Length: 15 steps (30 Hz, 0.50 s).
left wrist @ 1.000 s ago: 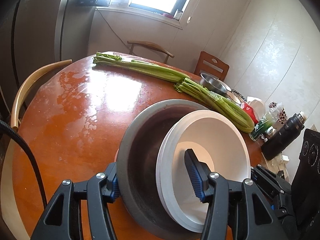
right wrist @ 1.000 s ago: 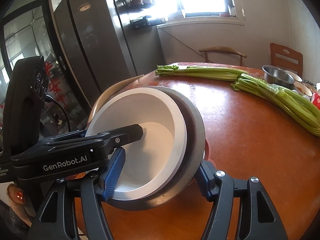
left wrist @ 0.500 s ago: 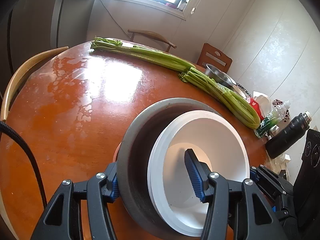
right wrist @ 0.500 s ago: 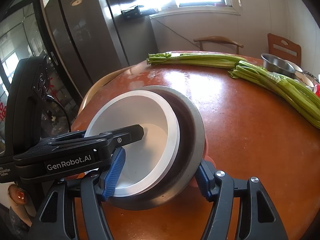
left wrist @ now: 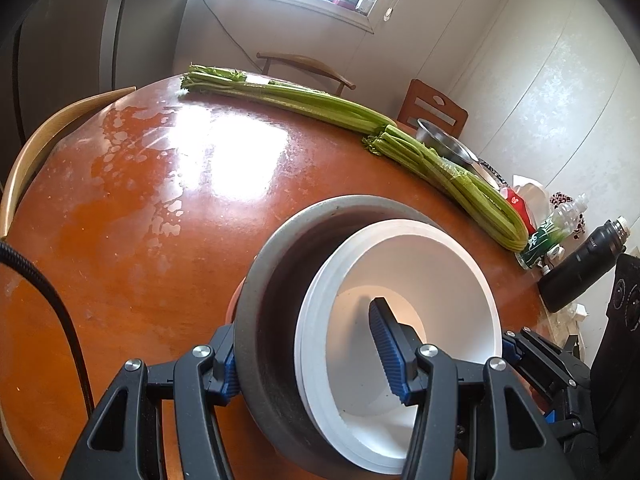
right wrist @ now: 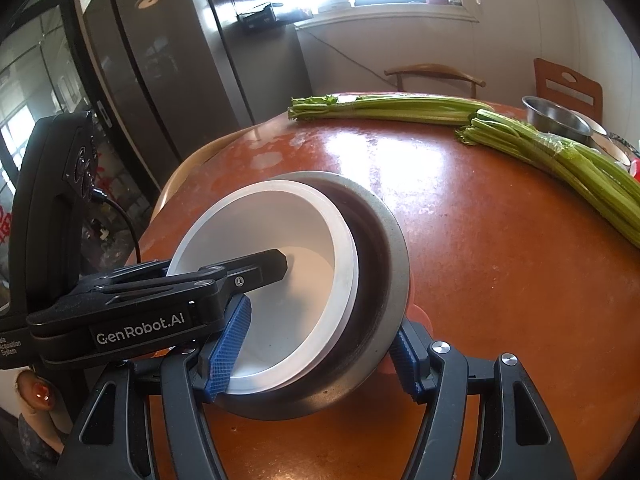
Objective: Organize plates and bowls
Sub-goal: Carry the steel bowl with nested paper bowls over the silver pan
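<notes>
1. The left gripper [left wrist: 310, 352] and right gripper [right wrist: 320, 344] both clamp the stack's rims.
2. The white bowl [left wrist: 416, 280] has sunk deeper into the grey bowl [left wrist: 276, 264], near the table [left wrist: 160, 200] edge; nesting is nearly complete.

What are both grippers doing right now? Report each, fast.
Left gripper: shut on the stacked bowls, gripping the grey bowl and white bowl walls together.
Right gripper: shut on the same stacked bowls from the opposite side.
</notes>
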Each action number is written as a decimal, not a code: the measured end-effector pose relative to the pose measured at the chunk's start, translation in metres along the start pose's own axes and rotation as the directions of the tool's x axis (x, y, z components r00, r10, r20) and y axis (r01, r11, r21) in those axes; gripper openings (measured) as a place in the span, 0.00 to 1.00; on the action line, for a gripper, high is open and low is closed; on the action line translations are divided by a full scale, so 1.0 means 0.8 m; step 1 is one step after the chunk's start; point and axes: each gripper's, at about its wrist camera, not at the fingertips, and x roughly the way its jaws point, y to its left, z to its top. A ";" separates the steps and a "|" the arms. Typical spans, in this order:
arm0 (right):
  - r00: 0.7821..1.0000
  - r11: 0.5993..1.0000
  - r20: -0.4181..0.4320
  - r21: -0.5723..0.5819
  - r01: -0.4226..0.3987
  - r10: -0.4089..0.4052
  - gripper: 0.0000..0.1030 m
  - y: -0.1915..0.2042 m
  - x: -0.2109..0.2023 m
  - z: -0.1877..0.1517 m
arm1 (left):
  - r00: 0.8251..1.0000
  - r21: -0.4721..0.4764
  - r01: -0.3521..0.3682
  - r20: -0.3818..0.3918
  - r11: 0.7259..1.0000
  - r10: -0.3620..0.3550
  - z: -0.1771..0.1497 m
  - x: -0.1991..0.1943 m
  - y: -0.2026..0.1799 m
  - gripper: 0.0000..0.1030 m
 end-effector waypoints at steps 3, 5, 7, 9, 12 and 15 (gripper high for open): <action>1.000 1.000 -0.003 0.003 0.001 -0.001 0.66 0.000 0.003 -0.001 | 1.000 -0.001 -0.003 -0.001 1.000 0.003 -0.001 0.002 0.001 0.54; 1.000 1.000 -0.002 0.005 0.001 -0.001 0.66 0.000 0.003 -0.002 | 1.000 0.004 -0.005 0.004 1.000 0.005 -0.002 0.002 0.002 0.54; 1.000 1.000 0.001 0.001 0.005 -0.005 0.66 0.000 0.004 -0.002 | 1.000 0.006 -0.009 0.007 1.000 0.008 -0.003 0.002 0.002 0.54; 1.000 1.000 0.002 0.000 0.008 -0.008 0.66 0.001 0.005 -0.002 | 1.000 0.008 -0.008 0.009 1.000 0.008 -0.004 0.002 0.002 0.54; 1.000 1.000 0.003 0.001 0.011 -0.011 0.66 0.001 0.006 -0.003 | 1.000 0.010 -0.007 0.011 1.000 0.007 -0.004 0.002 0.002 0.54; 1.000 1.000 0.006 0.006 0.011 -0.012 0.66 -0.001 0.007 -0.004 | 1.000 0.012 -0.007 0.012 1.000 0.007 -0.004 0.002 0.001 0.54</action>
